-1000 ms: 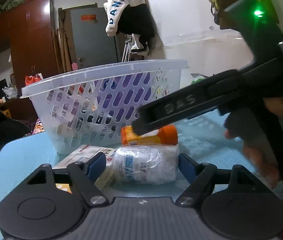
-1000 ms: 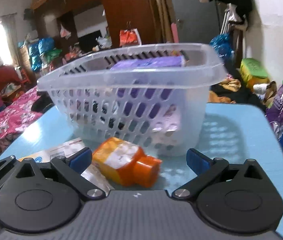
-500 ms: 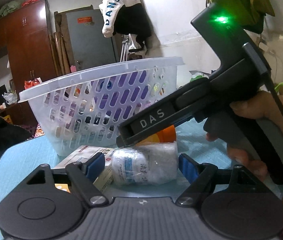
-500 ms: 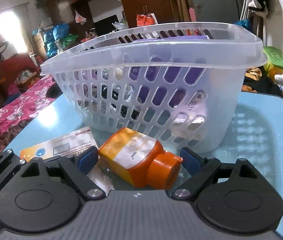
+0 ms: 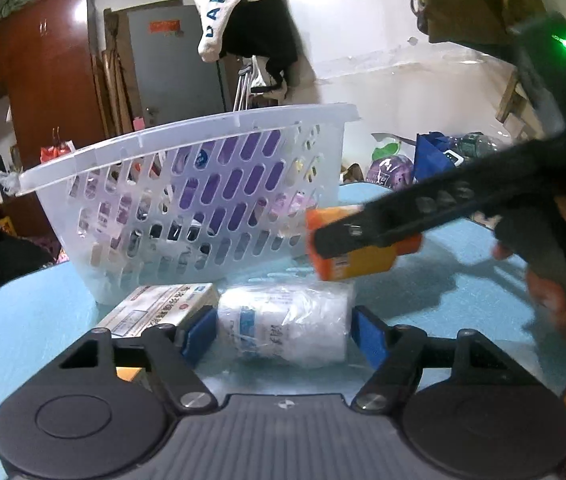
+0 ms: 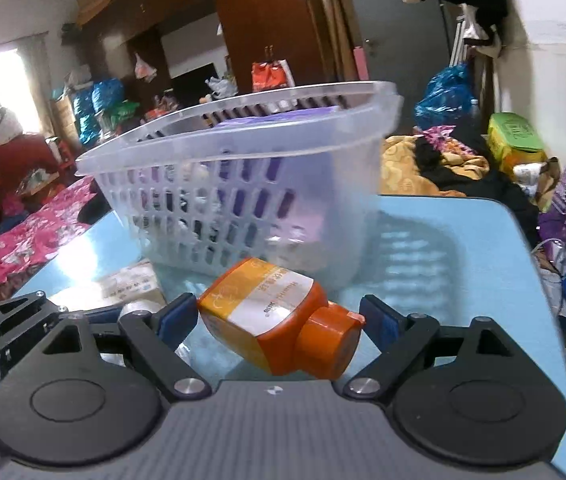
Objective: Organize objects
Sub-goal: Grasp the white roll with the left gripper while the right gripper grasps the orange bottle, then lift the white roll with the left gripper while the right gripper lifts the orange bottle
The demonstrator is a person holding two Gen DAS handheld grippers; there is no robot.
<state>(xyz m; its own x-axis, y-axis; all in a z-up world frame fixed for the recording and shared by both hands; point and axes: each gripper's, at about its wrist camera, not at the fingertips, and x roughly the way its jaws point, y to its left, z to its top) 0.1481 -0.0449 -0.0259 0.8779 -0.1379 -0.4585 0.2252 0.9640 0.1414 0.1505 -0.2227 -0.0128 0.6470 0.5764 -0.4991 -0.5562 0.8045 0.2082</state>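
Note:
My left gripper (image 5: 283, 330) is shut on a white wrapped roll (image 5: 285, 326) lying on the blue table. My right gripper (image 6: 279, 318) is shut on an orange bottle (image 6: 279, 320) with an orange cap and holds it a little above the table; it also shows in the left wrist view (image 5: 353, 258), with the right gripper's finger (image 5: 403, 220) across it. A clear slotted basket (image 5: 187, 200) with purple items inside stands just behind both; it also shows in the right wrist view (image 6: 243, 184).
A white and blue medicine box (image 5: 163, 306) lies left of the roll, against the basket. The blue table (image 6: 443, 248) has rounded far corners. Bags, clothes and a wardrobe crowd the room beyond the table.
My right gripper has lifted the orange bottle off the table and drawn it back to the right. My left gripper has stayed around the roll.

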